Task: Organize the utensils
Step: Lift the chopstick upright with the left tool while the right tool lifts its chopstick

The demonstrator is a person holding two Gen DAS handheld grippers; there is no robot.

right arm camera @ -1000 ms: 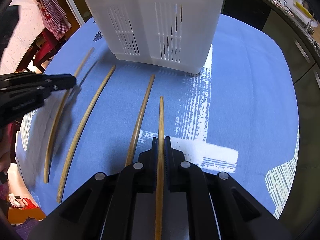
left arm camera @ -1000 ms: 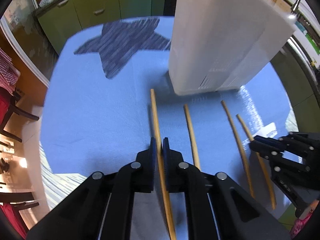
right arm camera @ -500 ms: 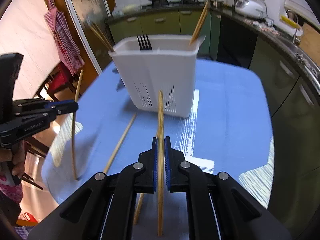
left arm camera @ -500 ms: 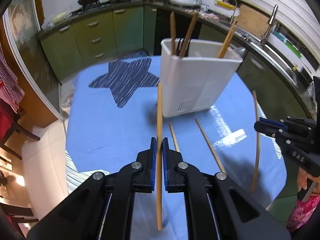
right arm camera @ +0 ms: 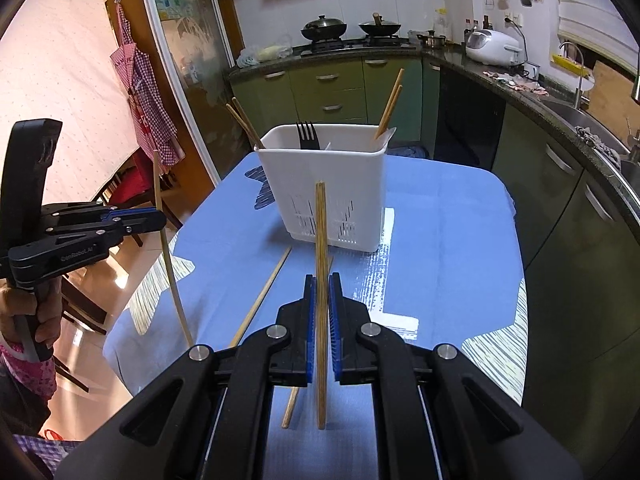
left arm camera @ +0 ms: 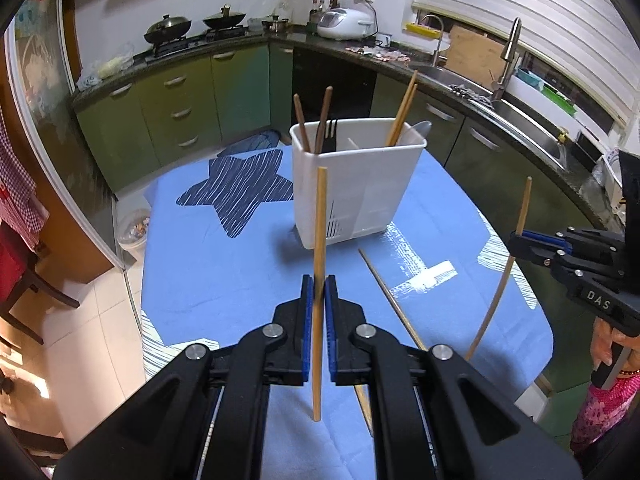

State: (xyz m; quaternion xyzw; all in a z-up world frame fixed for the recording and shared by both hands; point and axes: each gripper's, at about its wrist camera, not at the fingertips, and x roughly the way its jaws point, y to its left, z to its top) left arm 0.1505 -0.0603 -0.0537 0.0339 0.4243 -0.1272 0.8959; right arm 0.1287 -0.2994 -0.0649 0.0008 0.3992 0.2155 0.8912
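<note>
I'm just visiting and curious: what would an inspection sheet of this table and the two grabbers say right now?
Surface: blue tablecloth with a dark star print.
Job's things: white utensil holder containing chopsticks and a black fork; two loose chopsticks lying on the cloth.
Clutter: nothing seen.
Grippers: left gripper and right gripper each clamp one chopstick upright, above the cloth.
Cables: nothing seen.
Surroundings: kitchen with green cabinets.

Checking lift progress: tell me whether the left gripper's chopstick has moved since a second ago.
Yes. The chopstick in the left gripper has risen off the blue tablecloth.
</note>
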